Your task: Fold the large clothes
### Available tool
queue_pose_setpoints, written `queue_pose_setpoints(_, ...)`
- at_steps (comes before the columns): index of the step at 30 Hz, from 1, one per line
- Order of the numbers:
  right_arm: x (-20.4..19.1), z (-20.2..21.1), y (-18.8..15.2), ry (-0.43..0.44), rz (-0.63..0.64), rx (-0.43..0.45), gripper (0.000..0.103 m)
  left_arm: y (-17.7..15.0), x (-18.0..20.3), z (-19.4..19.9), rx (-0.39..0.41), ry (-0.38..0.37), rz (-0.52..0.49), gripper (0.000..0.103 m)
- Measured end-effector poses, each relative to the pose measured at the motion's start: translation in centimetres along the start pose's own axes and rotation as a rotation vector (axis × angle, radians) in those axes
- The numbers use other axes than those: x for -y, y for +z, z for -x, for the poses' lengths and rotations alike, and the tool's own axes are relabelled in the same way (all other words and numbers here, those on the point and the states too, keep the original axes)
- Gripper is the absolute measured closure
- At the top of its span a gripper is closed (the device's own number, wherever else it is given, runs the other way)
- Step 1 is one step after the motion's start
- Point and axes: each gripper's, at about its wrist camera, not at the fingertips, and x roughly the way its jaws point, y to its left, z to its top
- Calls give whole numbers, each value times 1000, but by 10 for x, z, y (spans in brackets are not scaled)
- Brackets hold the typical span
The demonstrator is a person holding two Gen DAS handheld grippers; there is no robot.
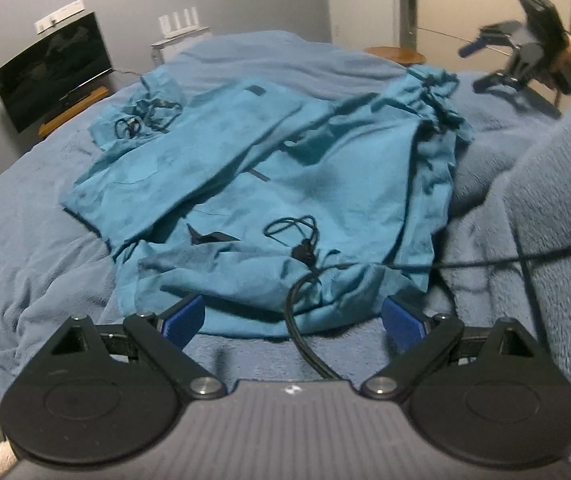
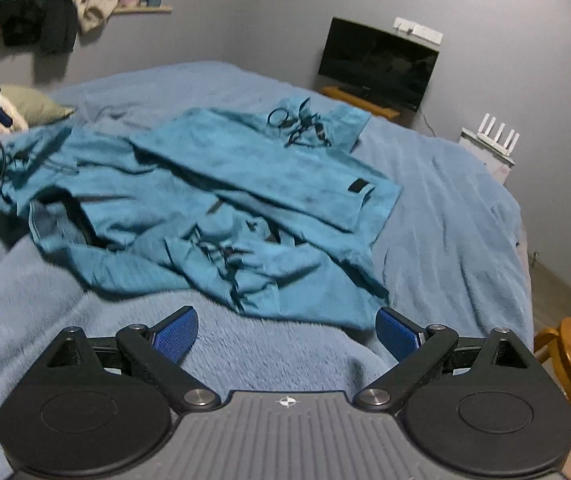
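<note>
A blue blanket [image 1: 25, 240] covers the bed and fills most of both views, bunched into a high fold at the right edge of the left wrist view. On it, near the middle of the bed, lies the teal garment [image 1: 285, 160], loosely heaped rather than flat: one panel with a small dark tag [image 2: 357, 186] is laid across the top, its edges are crumpled, and black drawcords [image 1: 293, 232] curl over the cloth in several places.

Behind the bed a dark monitor [image 2: 377, 64] stands on a wooden stand against the grey wall, with a white router [image 2: 497, 132] on a small unit beside it. A wooden stool [image 2: 569, 356] sits at the bed's corner. A shelf [image 2: 65, 4] with piled clothes hangs on the wall in the right wrist view.

The left gripper [image 1: 293, 320] hovers at the garment's near edge, jaws spread wide and holding nothing; a black cable [image 1: 301, 344] loops between its fingers. The right gripper [image 2: 287, 330] has its jaws wide apart too, above bare blanket just short of the garment, empty.
</note>
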Motion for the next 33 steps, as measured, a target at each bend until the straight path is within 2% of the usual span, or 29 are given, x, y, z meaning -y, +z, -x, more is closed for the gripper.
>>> queue_pose_setpoints(5,1,-12,1,38,59,-14,5,1,11,-24,-29,-40,-137,8)
queue_pose_setpoints(7,4,-19,5,55,68,-20,5,3,16,-37,-33,-14,-205,7)
queue_pose_setpoints(9,6,-29,9,67,73,-27,5,6,15,-47,-35,19,-231,7)
queue_pose_setpoints(13,6,-50,15,87,74,-43,5,8,7,-62,-19,46,-206,7)
queue_pose_setpoints(19,4,-68,19,115,73,-56,5,-2,-11,-62,15,0,-113,6)
queue_pose_setpoints(23,6,-70,19,125,72,-50,6,-7,-18,-61,51,-1,-55,6)
queue_pose_setpoints(30,0,-80,28,108,115,-26,10,-3,-4,-69,118,32,-170,6)
queue_pose_setpoints(33,-3,-83,32,102,138,-13,15,-1,-5,-74,118,17,-197,7)
